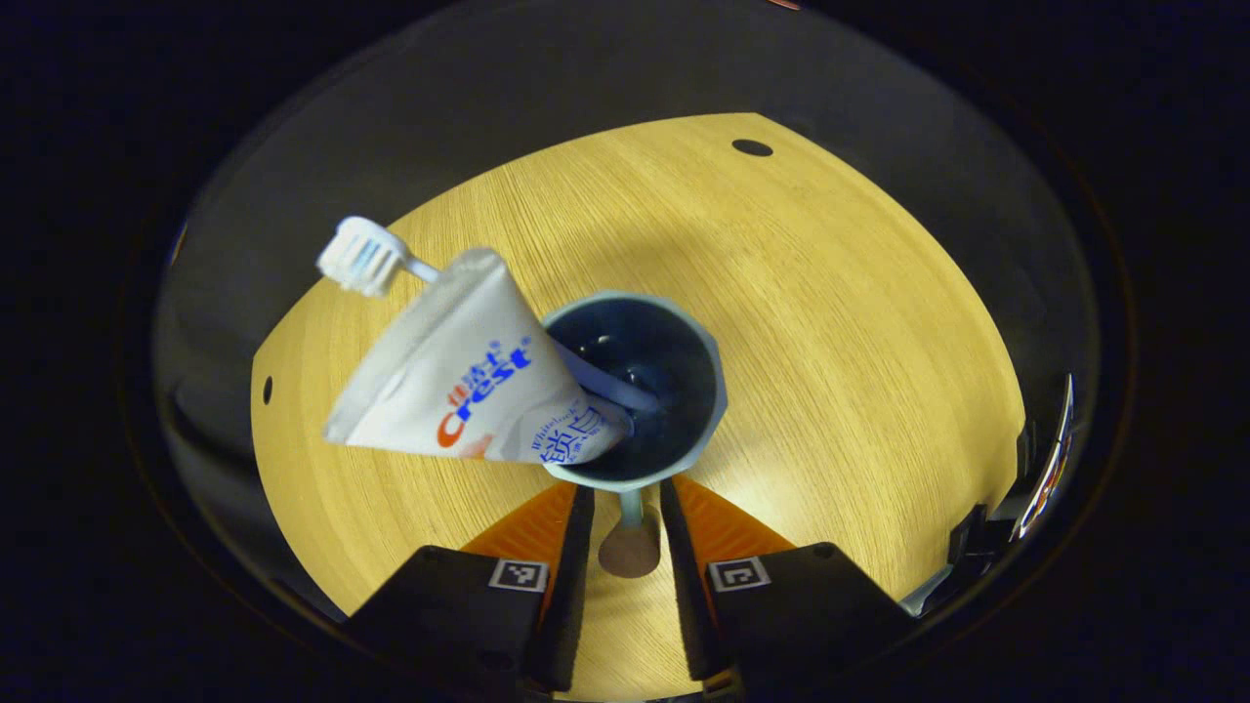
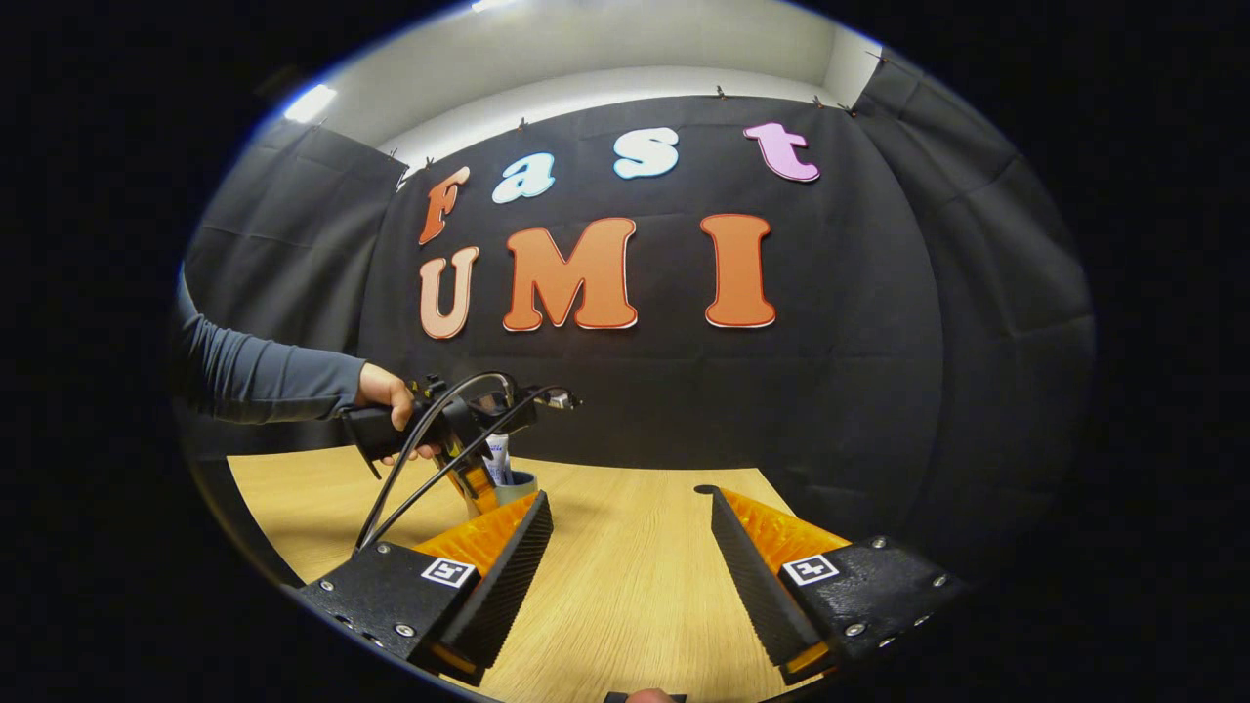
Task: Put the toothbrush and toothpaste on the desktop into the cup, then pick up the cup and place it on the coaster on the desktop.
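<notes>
- Left gripper view looks pretty much straight down: the left gripper [image 1: 626, 508] has its jaws pinched in narrow on the little handle of the cup [image 1: 640, 391], so it's holding the cup by that handle.
- The cup is blue-grey with a dark inside, over the light wood tabletop [image 1: 830, 322]; can't tell if it's resting on the wood or lifted.
- The toothpaste [image 1: 459, 376] is already in the cup, a white tube with its cap end down inside and the flat crimped end leaning out past the rim.
- The toothbrush [image 1: 366, 256] is in there too, handle running down into the cup behind the tube, white bristle head sticking out at the top.
- There's a small brownish round thing [image 1: 630, 552] on the wood between the fingers, below the handle; could be the coaster, can't say for sure.
- Right gripper view: the right gripper [image 2: 625, 508] has its jaws spread wide with nothing between them, low over the tabletop.
- Farther off in that view, a hand [image 2: 386, 395] in a grey sleeve holds the left gripper above the cup.
</notes>
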